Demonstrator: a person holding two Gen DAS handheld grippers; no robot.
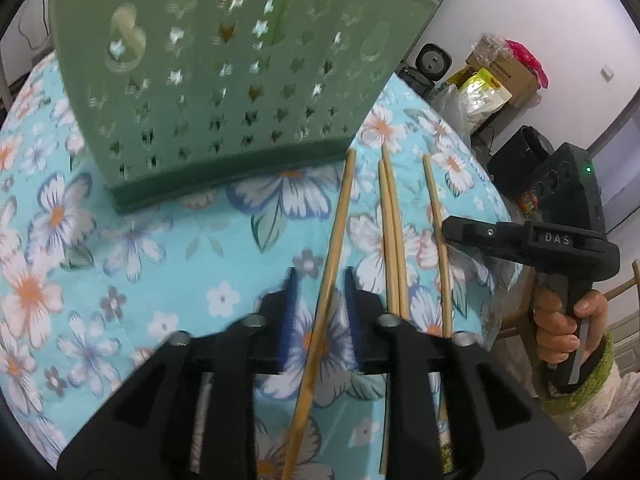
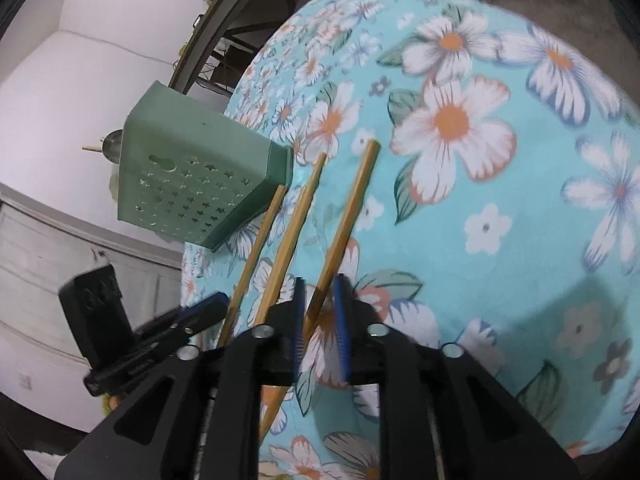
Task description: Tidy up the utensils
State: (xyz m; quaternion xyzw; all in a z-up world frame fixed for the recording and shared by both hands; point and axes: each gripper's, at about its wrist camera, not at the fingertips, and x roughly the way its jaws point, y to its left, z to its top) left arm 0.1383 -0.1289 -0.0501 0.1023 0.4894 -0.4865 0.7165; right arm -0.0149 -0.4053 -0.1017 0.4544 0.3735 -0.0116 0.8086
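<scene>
A green utensil holder point(image 1: 224, 80) with star-shaped holes stands on the floral tablecloth point(image 1: 140, 240). Several wooden chopsticks lie in front of it, pointing at its base. One chopstick point(image 1: 332, 264) runs between the fingers of my left gripper point(image 1: 322, 292), which is open with gaps on both sides. A pair of chopsticks point(image 1: 390, 240) lies just to its right. In the right wrist view the rightmost chopstick point(image 2: 348, 220) passes between the blue pads of my right gripper point(image 2: 320, 304), also open and not pressing on it. The holder point(image 2: 192, 176) has a spoon bowl at its top.
A hand holds the right gripper point(image 1: 452, 228) beside the outermost chopstick point(image 1: 434, 208). The left gripper point(image 2: 208, 308) shows at the table's edge. Boxes and bags point(image 1: 496, 76) and a black device point(image 1: 432, 60) stand beyond the round table. The cloth point(image 2: 500, 260) stretches away to the right.
</scene>
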